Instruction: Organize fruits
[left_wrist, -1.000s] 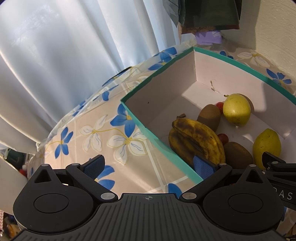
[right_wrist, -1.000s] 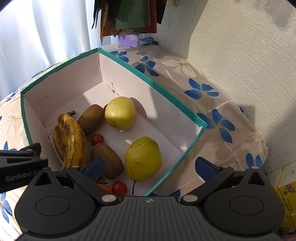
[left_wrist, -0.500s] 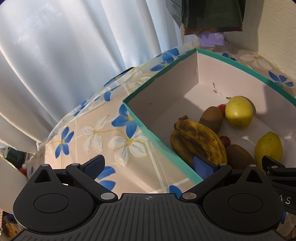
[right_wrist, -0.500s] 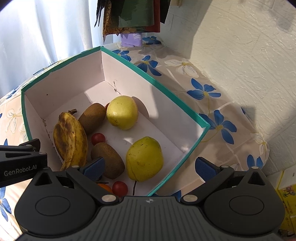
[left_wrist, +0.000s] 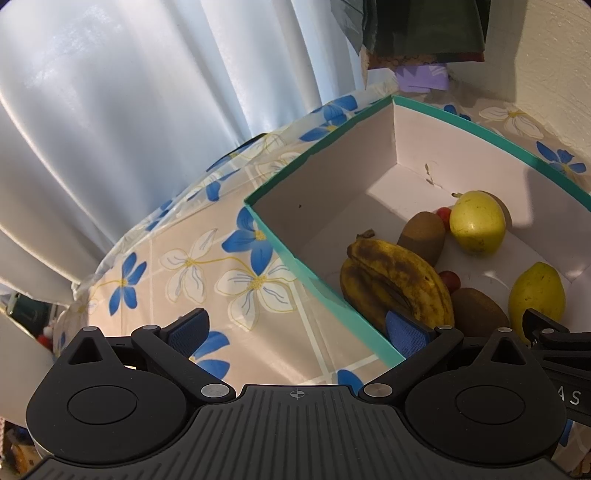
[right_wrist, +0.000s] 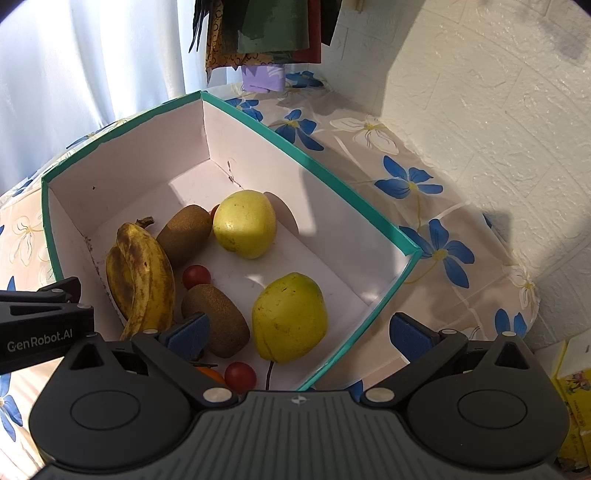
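Observation:
A teal-rimmed white box (right_wrist: 332, 184) (left_wrist: 280, 251) holds the fruit: spotted bananas (right_wrist: 142, 269) (left_wrist: 399, 280), two kiwis (right_wrist: 218, 319) (right_wrist: 184, 232), a round yellow fruit (right_wrist: 245, 221) (left_wrist: 476, 221), a yellow pear-like fruit (right_wrist: 290, 317) (left_wrist: 537, 291), small red tomatoes (right_wrist: 197, 276) (right_wrist: 240, 374) and an orange bit by the near wall. My right gripper (right_wrist: 299, 332) stands open over the box's near end, nothing between its fingers. My left gripper (left_wrist: 295, 328) is open above the box's left rim and the tablecloth, empty.
A floral tablecloth (left_wrist: 192, 266) (right_wrist: 413, 184) covers the table. White curtains (left_wrist: 129, 110) hang behind, a textured white wall (right_wrist: 480, 92) stands at the right, and dark cloths (right_wrist: 266, 29) hang above a purple item (right_wrist: 263, 77). Yellow boxes (right_wrist: 572, 398) sit past the table's right edge.
Both grippers have drawn back slightly, so the box and fruit sit a little farther away in each view. Both stay open; the fruit has not moved.

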